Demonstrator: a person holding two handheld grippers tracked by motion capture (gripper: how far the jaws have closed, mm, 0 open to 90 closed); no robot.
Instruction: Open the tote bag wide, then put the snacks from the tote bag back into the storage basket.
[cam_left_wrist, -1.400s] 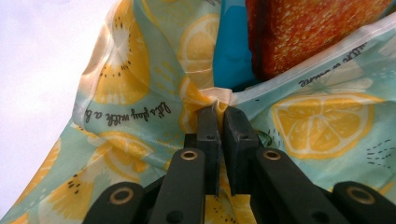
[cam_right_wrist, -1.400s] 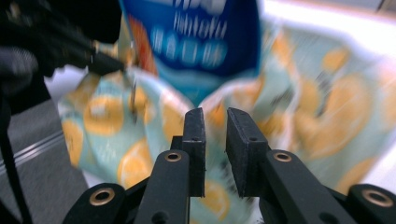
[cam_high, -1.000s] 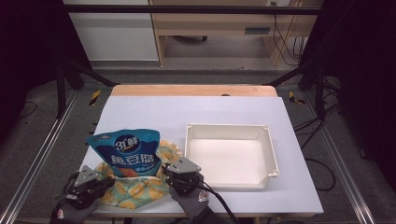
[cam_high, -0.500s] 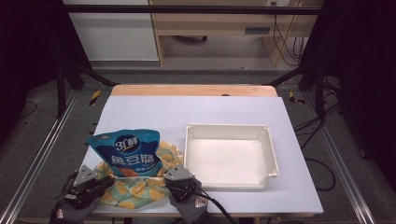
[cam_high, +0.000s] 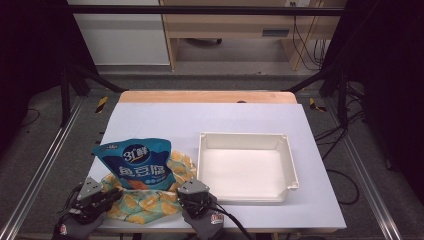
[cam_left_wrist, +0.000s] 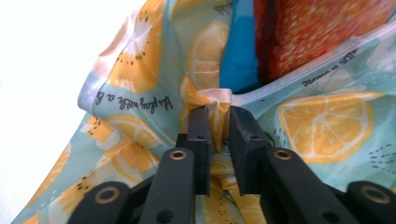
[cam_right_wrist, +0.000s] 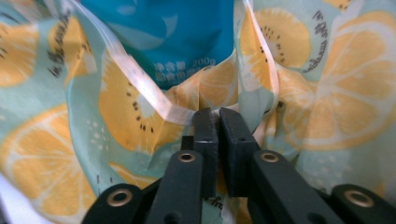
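A lemon-print bag lies at the table's near left edge, with a blue snack packet sticking out of its mouth toward the far side. My left gripper is shut on the bag's left rim; in the left gripper view the bunched rim sits pinched between the jaws of the left gripper, with the blue packet beyond. My right gripper is shut on the bag's right rim, and in the right gripper view the right gripper clamps the rim fabric in front of the packet.
A white rectangular tray stands empty right of the bag, close to my right gripper. The lavender table top stretches behind both. Metal frame rails run along both sides of the table.
Both grippers have drawn slightly back toward the table's near edge with the bag's rim held. The packet and tray stay where they were.
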